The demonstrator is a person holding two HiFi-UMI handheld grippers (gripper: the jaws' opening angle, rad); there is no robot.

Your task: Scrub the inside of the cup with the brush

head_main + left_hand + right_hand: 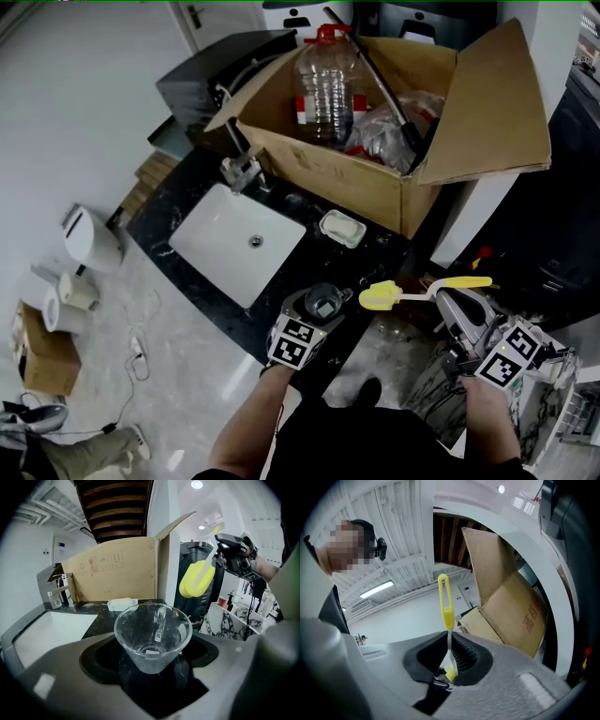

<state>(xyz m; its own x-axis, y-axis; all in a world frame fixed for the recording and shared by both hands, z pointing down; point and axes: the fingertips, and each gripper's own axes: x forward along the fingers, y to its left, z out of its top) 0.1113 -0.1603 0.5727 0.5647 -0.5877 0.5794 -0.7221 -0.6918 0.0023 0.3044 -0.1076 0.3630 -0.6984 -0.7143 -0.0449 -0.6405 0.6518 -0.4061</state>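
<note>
- Over the table's [375,251] near edge, the left gripper's [314,319] fingers [70,667] clamp the cup [153,634], its mouth turned toward the brush [412,293].
- Right gripper [452,306], reaching left, pinches the brush stem; the yellow head hangs just right of the cup.

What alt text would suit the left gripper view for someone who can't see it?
A clear glass cup sits clamped in the left gripper, open mouth facing the camera. Up right, the right gripper holds a yellow brush, apart from it. Behind are a white sink and cardboard box.
</note>
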